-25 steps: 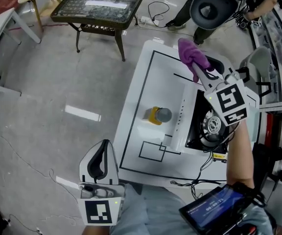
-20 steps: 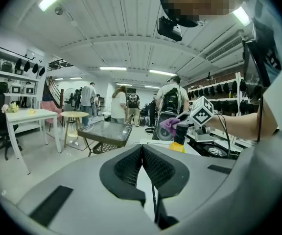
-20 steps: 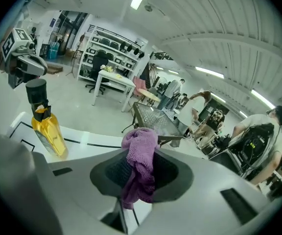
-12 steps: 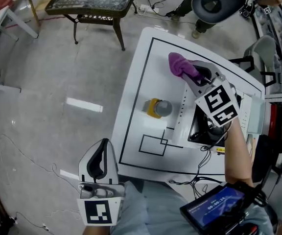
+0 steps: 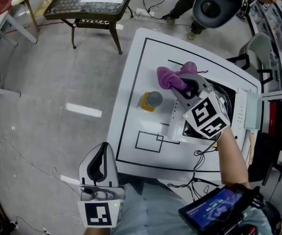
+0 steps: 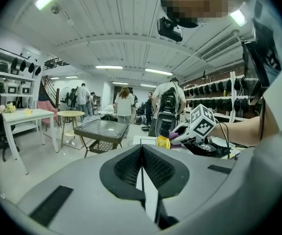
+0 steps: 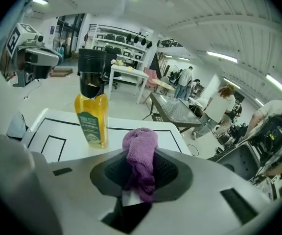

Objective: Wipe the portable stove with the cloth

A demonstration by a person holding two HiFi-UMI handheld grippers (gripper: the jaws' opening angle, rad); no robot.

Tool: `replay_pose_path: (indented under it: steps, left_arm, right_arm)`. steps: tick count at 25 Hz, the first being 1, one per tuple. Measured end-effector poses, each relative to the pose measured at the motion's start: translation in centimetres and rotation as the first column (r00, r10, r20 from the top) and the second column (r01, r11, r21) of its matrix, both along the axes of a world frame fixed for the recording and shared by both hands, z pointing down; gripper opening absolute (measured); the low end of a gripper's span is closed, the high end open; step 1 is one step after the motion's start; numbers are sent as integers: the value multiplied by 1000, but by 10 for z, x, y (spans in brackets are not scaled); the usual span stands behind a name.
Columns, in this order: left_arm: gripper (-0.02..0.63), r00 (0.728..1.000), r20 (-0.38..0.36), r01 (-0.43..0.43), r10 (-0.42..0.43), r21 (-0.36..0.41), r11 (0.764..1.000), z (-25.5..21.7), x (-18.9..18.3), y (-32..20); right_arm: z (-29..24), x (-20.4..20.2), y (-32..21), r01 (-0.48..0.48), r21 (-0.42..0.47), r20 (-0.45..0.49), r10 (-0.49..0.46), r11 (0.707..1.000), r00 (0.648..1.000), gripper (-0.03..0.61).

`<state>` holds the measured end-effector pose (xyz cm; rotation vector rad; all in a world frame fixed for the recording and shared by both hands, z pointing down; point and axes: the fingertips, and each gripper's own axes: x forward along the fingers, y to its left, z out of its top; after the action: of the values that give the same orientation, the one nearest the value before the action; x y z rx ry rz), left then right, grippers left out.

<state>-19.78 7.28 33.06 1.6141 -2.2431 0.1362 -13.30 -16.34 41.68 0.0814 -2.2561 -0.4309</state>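
Standing near the table, I see the left gripper (image 5: 101,155) held low at the near left, off the white table (image 5: 131,106). Its jaws are pressed together with nothing between them, as the left gripper view (image 6: 142,153) shows plainly. Further right, a yellow bottle (image 5: 151,101) with a grey cap stands upright on the table. Just right of it is the purple cloth (image 5: 173,77), bunched into a wad that sticks out of the right gripper (image 5: 184,86). That gripper's jaws are partly closed and clamped on the cloth's middle (image 7: 141,143), with the bottle (image 7: 93,111) close ahead of it. Whether the wad touches the table I cannot tell.

The cloth looks soft, light and limp. It should flatten under pressure and drag easily, so a firm pinch on the bunched middle, as now, seems the right hold. Its long axis runs along the jaws and points far-left, toward the bottle and away from the stove.

The portable stove (image 5: 227,99) lies at the right of the table, partly under the right gripper. Its long side runs roughly near to far. The wiping looks not yet begun.
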Motion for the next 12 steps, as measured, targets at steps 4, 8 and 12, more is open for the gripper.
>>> replay_pose_path:
  steps: [4, 8, 12]
  left_arm:
    - [20, 1000, 12, -7, 7, 9, 1000, -8, 11, 7]
    - [19, 1000, 24, -19, 18, 24, 1000, -14, 25, 15]
    - [18, 999, 33, -22, 21, 32, 999, -17, 33, 22]
  right_arm:
    - [-5, 7, 16, 22, -1, 10, -22, 1000, 1000, 118]
    - [-8, 17, 32, 36, -9, 17, -35, 999, 999, 118]
    - [-9, 25, 44, 60, -11, 12, -60, 998, 998, 118]
